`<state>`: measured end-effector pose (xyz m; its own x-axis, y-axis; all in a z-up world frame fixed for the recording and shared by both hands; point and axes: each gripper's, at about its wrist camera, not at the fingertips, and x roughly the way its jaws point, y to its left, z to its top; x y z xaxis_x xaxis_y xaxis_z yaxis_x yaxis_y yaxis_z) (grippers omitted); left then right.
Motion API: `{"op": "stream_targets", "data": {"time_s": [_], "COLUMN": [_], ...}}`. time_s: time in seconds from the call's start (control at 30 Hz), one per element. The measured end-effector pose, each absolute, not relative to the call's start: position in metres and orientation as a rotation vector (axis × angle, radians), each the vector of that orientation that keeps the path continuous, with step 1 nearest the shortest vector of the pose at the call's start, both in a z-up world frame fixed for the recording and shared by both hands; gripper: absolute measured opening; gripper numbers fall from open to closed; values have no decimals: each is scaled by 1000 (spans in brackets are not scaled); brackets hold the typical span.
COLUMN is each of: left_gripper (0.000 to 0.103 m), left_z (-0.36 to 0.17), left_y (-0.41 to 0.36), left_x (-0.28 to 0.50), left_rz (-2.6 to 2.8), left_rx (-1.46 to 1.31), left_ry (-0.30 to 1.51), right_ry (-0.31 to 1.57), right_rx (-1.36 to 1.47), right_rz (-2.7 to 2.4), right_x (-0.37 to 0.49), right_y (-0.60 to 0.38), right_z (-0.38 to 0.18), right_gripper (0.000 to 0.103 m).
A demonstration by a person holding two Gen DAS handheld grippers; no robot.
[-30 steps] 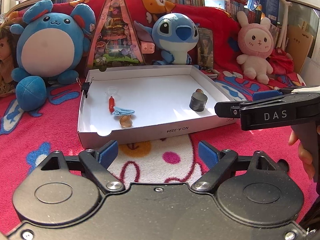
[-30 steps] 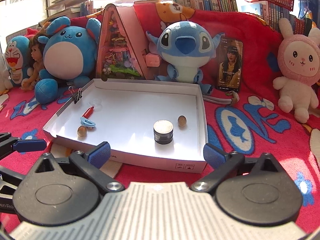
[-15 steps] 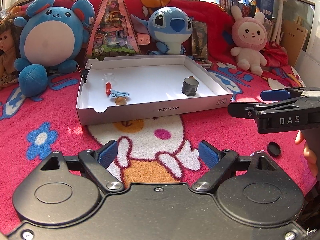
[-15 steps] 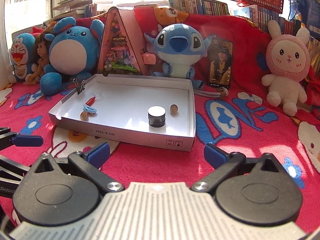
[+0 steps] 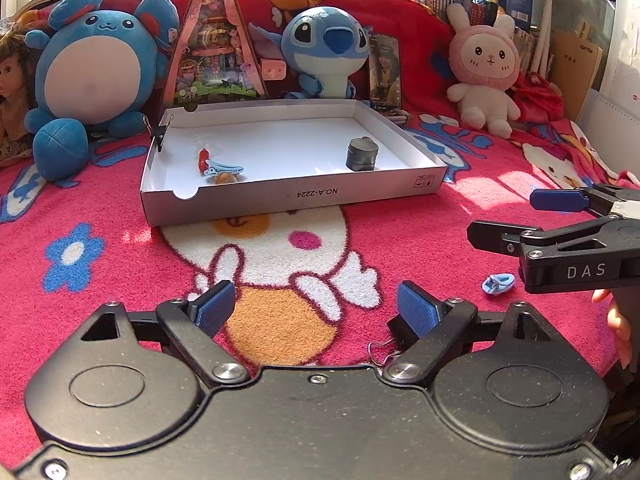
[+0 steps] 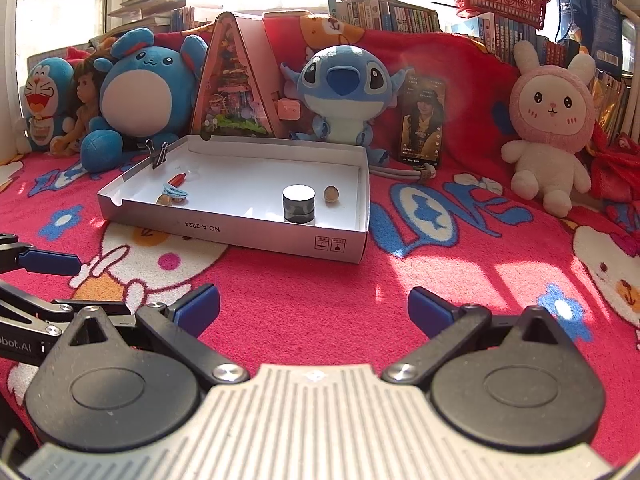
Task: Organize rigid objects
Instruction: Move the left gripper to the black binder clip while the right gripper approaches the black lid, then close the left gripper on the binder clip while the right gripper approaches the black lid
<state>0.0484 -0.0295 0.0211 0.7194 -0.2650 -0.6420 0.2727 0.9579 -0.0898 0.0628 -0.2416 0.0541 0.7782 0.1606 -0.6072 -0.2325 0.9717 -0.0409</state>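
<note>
Both hand-held grippers are spread wide and empty: left hand-held gripper (image 5: 316,308) sits low centre, right hand-held gripper (image 6: 314,306) likewise. A little blue clip (image 5: 497,283) lies on the red blanket (image 5: 420,240) at right of the left view, outside the white box (image 5: 300,196). Looks light, stiff, probably slippery plastic, so I'd pinch across its body. Box reads "NO.A-2224"; the gripper says "DAS".

Box front wall: the white cardboard box (image 5: 248,200) carries "NO.A-2224", printed upside down.
Right gripper side: the right gripper (image 5: 560,220) bears "DAS" in pale letters.
Left gripper side: the left gripper (image 6: 24,276) shows "obot.AI", cut off.
Blanket: the red blanket (image 6: 460,280) spells "LOVE" in blue letters.
</note>
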Motion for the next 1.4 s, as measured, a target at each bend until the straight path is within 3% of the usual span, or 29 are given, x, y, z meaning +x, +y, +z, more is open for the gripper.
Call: {"op": "stream_targets", "data": {"time_s": [0.47,0.83,0.9,1.07,1.4], "left_gripper": [86,46,35,24,34], "left_z": [27,11,7,4,4], "left_y": [-31,-54,-57,-57,-38], "left_x": [18,11,14,15,25], "left_rz": [-373,-420,-411,-414,-353], "left_rx": [31,28,25,38,71], "left_ry": [666,687,696,695,683], "right_ry": [627,646,652,646,630], "right_rx": [-138,-134,-129,-122,-57], "right_rz": [190,149,146,126,27], "right_x": [31,18,16,11,10], "right_y": [-250,-259,-261,-269,-291], "right_z": [40,27,26,25,23], "right_gripper": [103,103,103,103,101]}}
